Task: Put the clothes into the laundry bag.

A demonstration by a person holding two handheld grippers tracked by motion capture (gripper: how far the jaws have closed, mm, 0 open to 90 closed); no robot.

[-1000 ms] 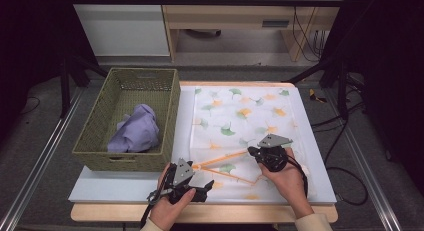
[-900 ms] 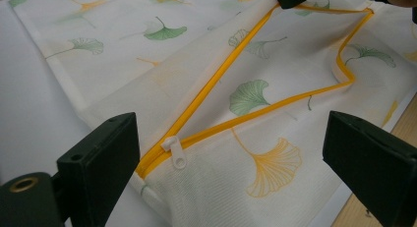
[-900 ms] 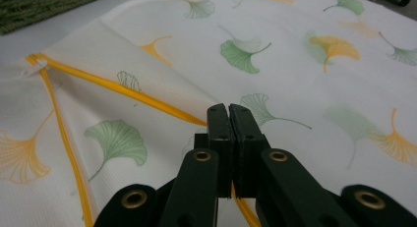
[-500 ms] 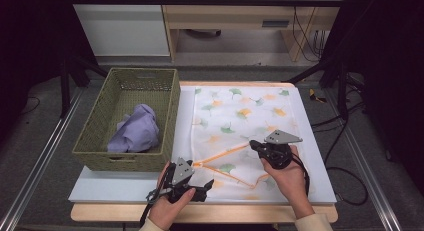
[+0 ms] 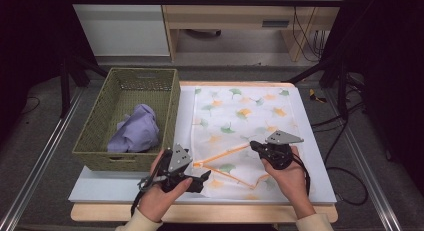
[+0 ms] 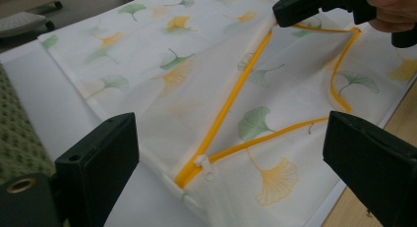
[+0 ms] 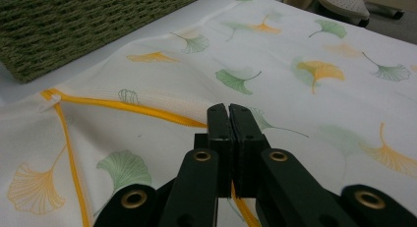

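1. Now the mesh laundry bag (image 5: 240, 136) lies flat on the white table (image 5: 315, 156), across the centre and right of the high view, printed with green and orange ginkgo leaves.
2. Its orange zipper (image 6: 231, 109) stands open in a V, with the white pull (image 6: 204, 164) at lower centre of the left gripper view.
3. At lower centre-left of the high view, the left gripper (image 5: 202, 177) has its jaws spread wide, flanking the zipper's closed end without touching it.
4. At right of centre, the right gripper (image 7: 228, 114) is clamped tight on the upper zipper edge.
5. At left, a green woven basket (image 5: 100, 141) holds a lilac cloth (image 5: 136, 131).
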